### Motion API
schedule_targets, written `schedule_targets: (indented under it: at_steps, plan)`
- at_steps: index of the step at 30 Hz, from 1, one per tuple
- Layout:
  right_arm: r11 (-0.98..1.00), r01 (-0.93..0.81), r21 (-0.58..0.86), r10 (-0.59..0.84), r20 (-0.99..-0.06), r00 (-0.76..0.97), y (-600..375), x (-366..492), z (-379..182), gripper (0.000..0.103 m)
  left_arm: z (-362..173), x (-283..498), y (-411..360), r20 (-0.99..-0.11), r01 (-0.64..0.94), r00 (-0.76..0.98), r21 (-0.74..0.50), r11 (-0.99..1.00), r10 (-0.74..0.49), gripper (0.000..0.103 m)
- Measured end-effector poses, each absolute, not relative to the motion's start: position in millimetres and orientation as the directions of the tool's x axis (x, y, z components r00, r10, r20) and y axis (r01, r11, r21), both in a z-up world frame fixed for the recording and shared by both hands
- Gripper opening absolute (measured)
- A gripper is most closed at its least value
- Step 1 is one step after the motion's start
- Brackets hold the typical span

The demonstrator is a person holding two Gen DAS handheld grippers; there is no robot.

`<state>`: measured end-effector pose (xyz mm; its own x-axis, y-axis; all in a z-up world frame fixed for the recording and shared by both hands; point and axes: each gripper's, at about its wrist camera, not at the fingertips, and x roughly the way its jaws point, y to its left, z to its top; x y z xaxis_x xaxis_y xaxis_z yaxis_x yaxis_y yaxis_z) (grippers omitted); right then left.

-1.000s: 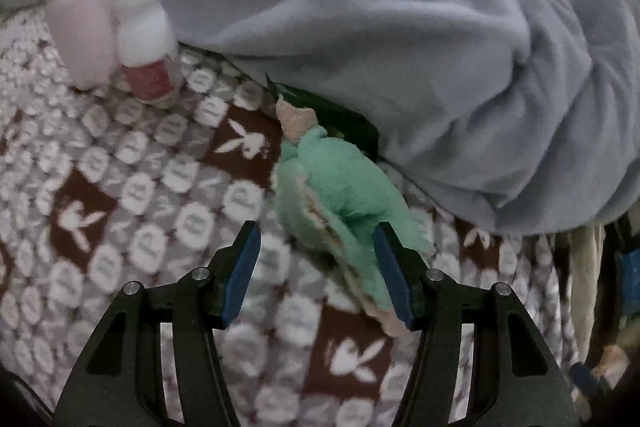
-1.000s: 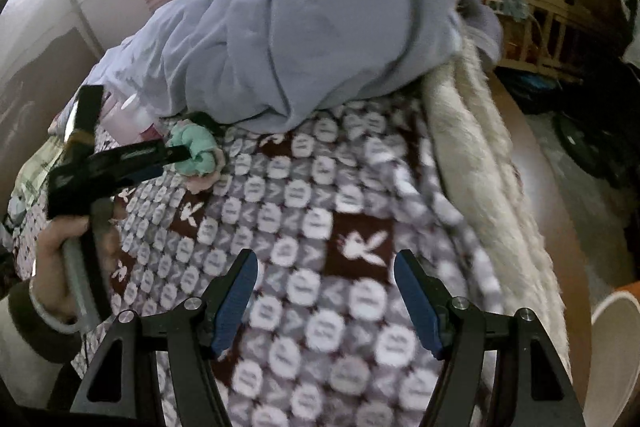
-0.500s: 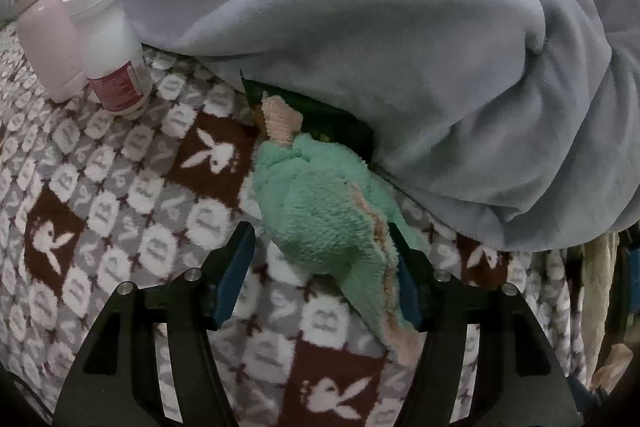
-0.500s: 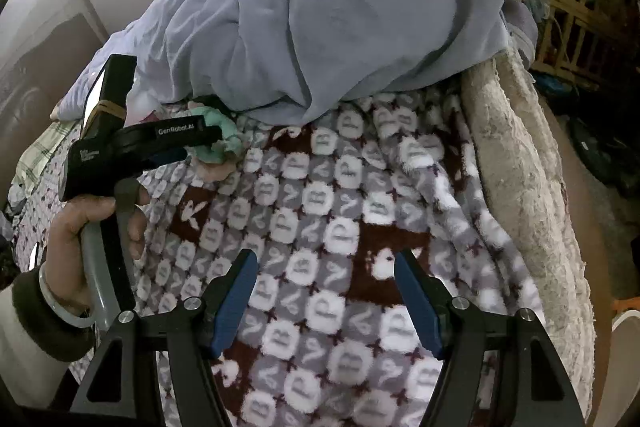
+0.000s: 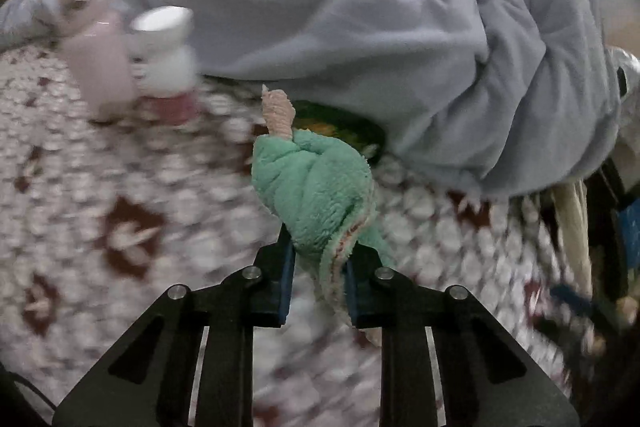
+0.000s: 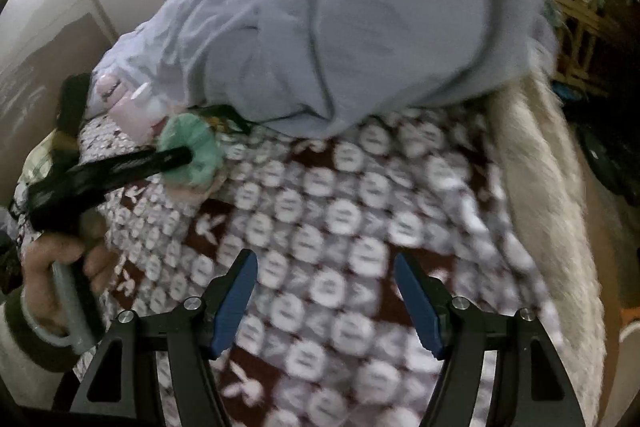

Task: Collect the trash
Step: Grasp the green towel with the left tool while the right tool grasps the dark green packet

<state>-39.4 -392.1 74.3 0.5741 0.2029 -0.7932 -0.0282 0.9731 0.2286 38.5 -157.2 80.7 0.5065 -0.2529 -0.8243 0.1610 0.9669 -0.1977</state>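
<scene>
A fuzzy green sock with a pink toe (image 5: 316,187) lies on the patterned bed cover (image 5: 120,235). My left gripper (image 5: 318,267) is shut on its lower end. The sock (image 6: 192,151) and the left gripper (image 6: 188,157) also show in the right wrist view at the left. My right gripper (image 6: 324,299) is open and empty above the cover (image 6: 340,219). A dark green wrapper (image 5: 344,127) pokes out from under the grey-blue blanket (image 5: 360,27), just behind the sock.
A pink bottle (image 5: 96,59) and a white bottle with a red label (image 5: 168,63) stand at the back left. A cream fleece edge (image 6: 532,187) runs down the bed's right side. Wooden furniture (image 6: 576,11) stands at far right.
My left gripper has closed on the green sock, which lay between its open fingers before. Both views are blurred from motion. My right gripper stays open.
</scene>
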Motion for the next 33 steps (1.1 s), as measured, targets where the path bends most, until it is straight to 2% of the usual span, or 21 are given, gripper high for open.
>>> schedule_targets:
  at_steps: [4, 7, 11, 14, 17, 18, 19, 20, 21, 25, 28, 31, 33]
  plan:
    - [0.956, -0.102, 0.274, 0.281, -0.765, 0.580, -360.0, -2.2, 71.3, 0.069, 84.4, 20.8, -111.8, -0.844, 0.143, 0.490, -0.171, 0.975, -0.220, 0.018]
    - [0.955, -0.155, 0.251, 0.293, -0.750, 0.593, -328.2, 33.6, 70.7, 0.068, 78.2, 4.6, -88.3, -0.866, 0.134, 0.462, -0.145, 0.980, -0.191, 0.018]
    - [0.958, -0.231, 0.169, 0.277, -0.746, 0.605, -285.2, 82.5, 67.1, 0.068, 62.1, -2.0, -57.9, -0.888, 0.121, 0.416, -0.160, 0.980, -0.196, 0.018]
    - [0.970, -0.243, 0.026, 0.179, -0.751, 0.635, -263.9, 114.6, 59.1, 0.068, 53.3, -1.1, -52.1, -0.892, 0.129, 0.399, -0.175, 0.976, -0.213, 0.019]
    - [0.968, -0.248, -0.028, 0.136, -0.776, 0.616, -254.5, 139.9, 46.0, 0.068, 47.6, 5.3, -50.4, -0.890, 0.125, 0.398, -0.187, 0.974, -0.222, 0.024]
    - [0.967, -0.256, -0.007, 0.154, -0.784, 0.602, -253.3, 144.3, 41.0, 0.064, 46.0, 7.7, -49.6, -0.886, 0.121, 0.402, -0.198, 0.973, -0.230, 0.030]
    - [0.964, -0.264, 0.020, 0.177, -0.791, 0.586, -252.1, 146.6, 36.3, 0.055, 45.1, 10.1, -49.1, -0.884, 0.118, 0.403, -0.205, 0.972, -0.236, 0.036]
    - [0.962, -0.269, 0.039, 0.192, -0.799, 0.570, -251.5, 147.2, 32.4, 0.027, 43.6, 11.8, -48.4, -0.882, 0.111, 0.402, -0.218, 0.970, -0.245, 0.039]
    - [0.960, -0.271, 0.062, 0.207, -0.810, 0.548, -250.7, 146.7, 27.7, 0.020, 40.9, 13.8, -47.0, -0.881, 0.101, 0.399, -0.232, 0.967, -0.253, 0.042]
    - [0.956, -0.256, 0.142, 0.264, -0.797, 0.543, -258.7, 121.2, 29.5, 0.016, 34.0, 15.8, -49.5, -0.870, 0.076, 0.403, -0.280, 0.957, -0.286, 0.042]
    - [0.920, -0.243, 0.308, 0.391, -0.770, 0.505, -277.6, 87.5, 43.0, 0.013, 36.9, 13.0, -54.7, -0.865, 0.075, 0.417, -0.274, 0.959, -0.280, 0.028]
    - [0.878, -0.214, 0.428, 0.475, -0.733, 0.486, -297.6, 48.7, 54.6, 0.013, 44.4, 7.2, -55.9, -0.860, 0.080, 0.431, -0.267, 0.961, -0.274, 0.021]
    - [0.868, -0.197, 0.456, 0.491, -0.726, 0.482, -305.5, 27.3, 59.1, 0.013, 53.8, -0.7, -53.7, -0.855, 0.082, 0.440, -0.267, 0.960, -0.275, 0.019]
